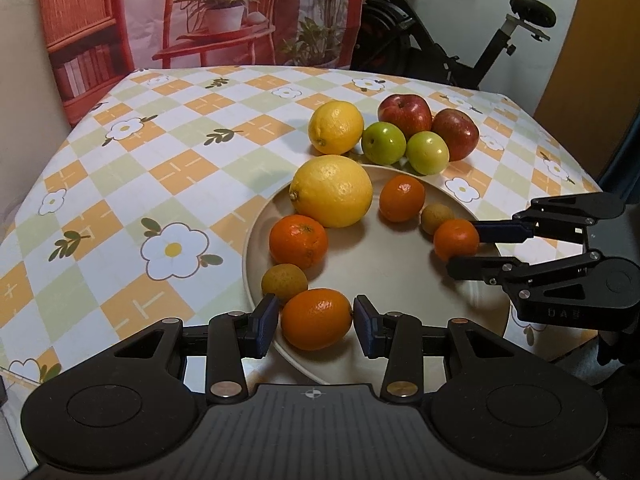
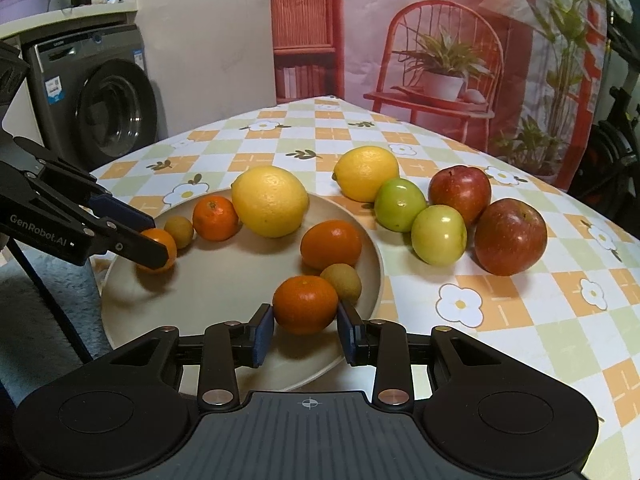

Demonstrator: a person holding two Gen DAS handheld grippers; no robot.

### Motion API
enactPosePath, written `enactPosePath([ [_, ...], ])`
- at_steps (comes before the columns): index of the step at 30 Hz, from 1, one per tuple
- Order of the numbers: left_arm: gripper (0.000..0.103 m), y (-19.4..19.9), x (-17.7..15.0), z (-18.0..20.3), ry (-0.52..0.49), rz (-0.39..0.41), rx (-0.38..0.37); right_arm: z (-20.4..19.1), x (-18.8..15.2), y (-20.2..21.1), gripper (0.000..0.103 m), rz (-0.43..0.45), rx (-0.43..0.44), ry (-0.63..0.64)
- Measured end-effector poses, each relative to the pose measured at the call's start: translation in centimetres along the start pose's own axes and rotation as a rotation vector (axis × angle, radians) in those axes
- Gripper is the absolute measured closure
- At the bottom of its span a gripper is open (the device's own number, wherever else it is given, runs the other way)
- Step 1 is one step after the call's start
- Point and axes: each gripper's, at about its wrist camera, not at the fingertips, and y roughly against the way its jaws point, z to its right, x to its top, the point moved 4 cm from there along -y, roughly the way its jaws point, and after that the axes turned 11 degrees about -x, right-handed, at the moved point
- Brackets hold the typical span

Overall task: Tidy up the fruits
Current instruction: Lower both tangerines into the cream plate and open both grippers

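Note:
A beige plate holds a big lemon, several tangerines and two small brown fruits. My left gripper is shut on the tangerine at the plate's near rim. My right gripper is shut on another tangerine at the opposite rim. Off the plate on the cloth lie a second lemon, two green fruits and two red apples.
The table has a checkered flower cloth. A printed backdrop hangs behind it. An exercise bike stands at the far right, a washing machine beyond the left edge.

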Motion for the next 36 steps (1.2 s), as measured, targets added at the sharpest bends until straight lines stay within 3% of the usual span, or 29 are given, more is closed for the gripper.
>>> enactPosePath([
  [10, 0.059, 0.6, -0.1, 0.6, -0.021, 0.032, 0.035, 0.8, 0.0, 1.3, 0.070, 0.060, -0.014, -0.055],
  [20, 0.059, 1.6, 0.3, 1.4, -0.076, 0.103, 0.081, 4.1, -0.3, 2.1, 0.069, 0.146, -0.105, -0.185],
  [30, 0.059, 1.7, 0.4, 1.3, -0.069, 0.135, 0.112, 8.3, -2.8, 0.8, 0.067, 0.144, -0.250, -0.305],
  [36, 0.059, 1.6, 0.6, 1.3, -0.069, 0.152, 0.131, 9.2, -3.2, 0.3, 0.067, 0.141, -0.242, -0.340],
])
